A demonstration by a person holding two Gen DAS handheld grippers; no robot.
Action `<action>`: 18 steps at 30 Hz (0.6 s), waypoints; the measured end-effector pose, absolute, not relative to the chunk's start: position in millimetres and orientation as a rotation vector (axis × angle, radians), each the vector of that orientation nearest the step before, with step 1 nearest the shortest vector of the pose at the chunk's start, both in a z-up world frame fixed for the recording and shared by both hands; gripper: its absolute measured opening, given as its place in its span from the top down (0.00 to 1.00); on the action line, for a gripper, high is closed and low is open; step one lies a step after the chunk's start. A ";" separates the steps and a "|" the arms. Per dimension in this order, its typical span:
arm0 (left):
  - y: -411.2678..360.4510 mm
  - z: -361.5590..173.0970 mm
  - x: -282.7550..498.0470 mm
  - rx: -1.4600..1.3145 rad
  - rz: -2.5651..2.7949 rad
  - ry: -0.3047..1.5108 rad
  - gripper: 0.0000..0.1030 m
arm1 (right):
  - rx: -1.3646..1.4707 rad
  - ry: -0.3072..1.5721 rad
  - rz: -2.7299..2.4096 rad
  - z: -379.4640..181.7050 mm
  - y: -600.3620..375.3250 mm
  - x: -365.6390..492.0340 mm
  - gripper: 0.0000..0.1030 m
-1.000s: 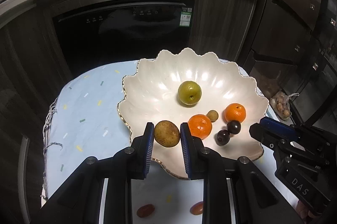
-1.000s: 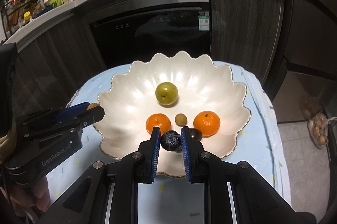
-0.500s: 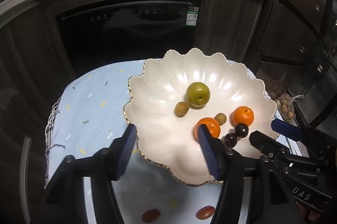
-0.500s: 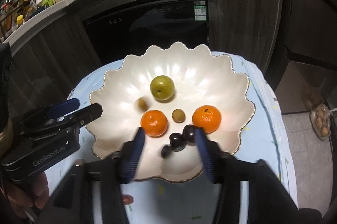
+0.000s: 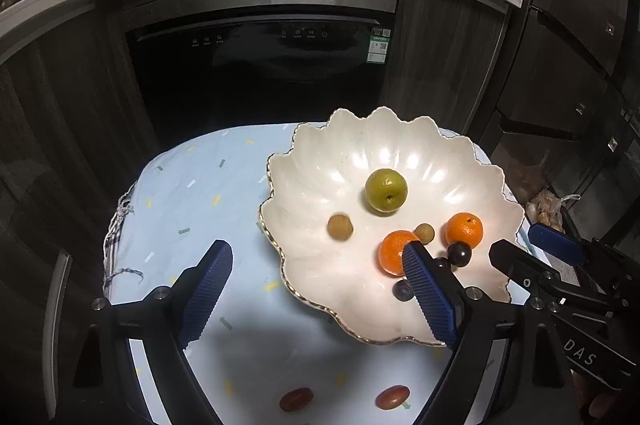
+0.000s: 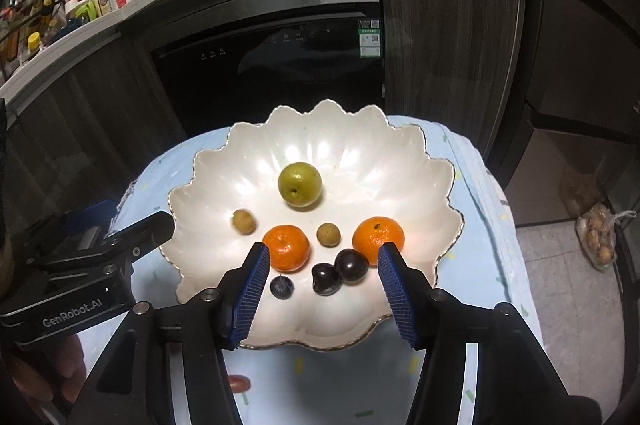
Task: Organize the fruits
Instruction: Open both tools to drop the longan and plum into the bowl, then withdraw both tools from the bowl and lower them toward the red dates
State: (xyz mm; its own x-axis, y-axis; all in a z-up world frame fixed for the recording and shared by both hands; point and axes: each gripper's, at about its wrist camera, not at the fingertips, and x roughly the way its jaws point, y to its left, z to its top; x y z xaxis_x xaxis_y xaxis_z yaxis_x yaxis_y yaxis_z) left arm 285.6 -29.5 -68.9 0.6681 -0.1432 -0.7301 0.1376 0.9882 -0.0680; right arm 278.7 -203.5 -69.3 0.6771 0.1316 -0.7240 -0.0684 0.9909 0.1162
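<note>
Between the ribbed blue fingers (image 6: 253,289) of the right gripper (image 6: 320,287), spread and grasping nothing, lie a small matte blue-black berry (image 6: 281,287) and two glossy dark plums (image 6: 339,270) near the front of the scalloped, pearly white bowl (image 6: 360,153). The left gripper (image 5: 316,289), its fingers (image 5: 206,289) opening around nothing, straddles the bowl's gilt left rim. Farther in sit two pebbly tangerines (image 6: 286,248), two dull tan round fruits (image 6: 244,221) and a smooth green apple (image 6: 300,184); the bowl rests on a pale blue confetti-print cloth (image 5: 192,193).
</note>
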 end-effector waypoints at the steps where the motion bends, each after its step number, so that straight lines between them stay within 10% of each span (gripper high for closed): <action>1: -28.5 -67.9 284.2 -0.009 -0.157 0.822 0.15 | 0.080 0.816 0.110 -67.6 -203.0 277.5 0.44; 18: -2.1 -64.8 254.4 -0.023 -0.128 0.812 0.13 | 0.024 0.787 0.068 -58.3 -185.9 256.8 0.44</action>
State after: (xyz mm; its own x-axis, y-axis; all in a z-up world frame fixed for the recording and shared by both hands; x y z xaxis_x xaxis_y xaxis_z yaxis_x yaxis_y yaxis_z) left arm 254.4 -2.1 -64.8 0.6804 -0.1232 -0.7224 0.1054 0.9920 -0.0698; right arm 256.8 -185.9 -58.3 0.7038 0.0698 -0.7070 -0.0519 0.9976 0.0468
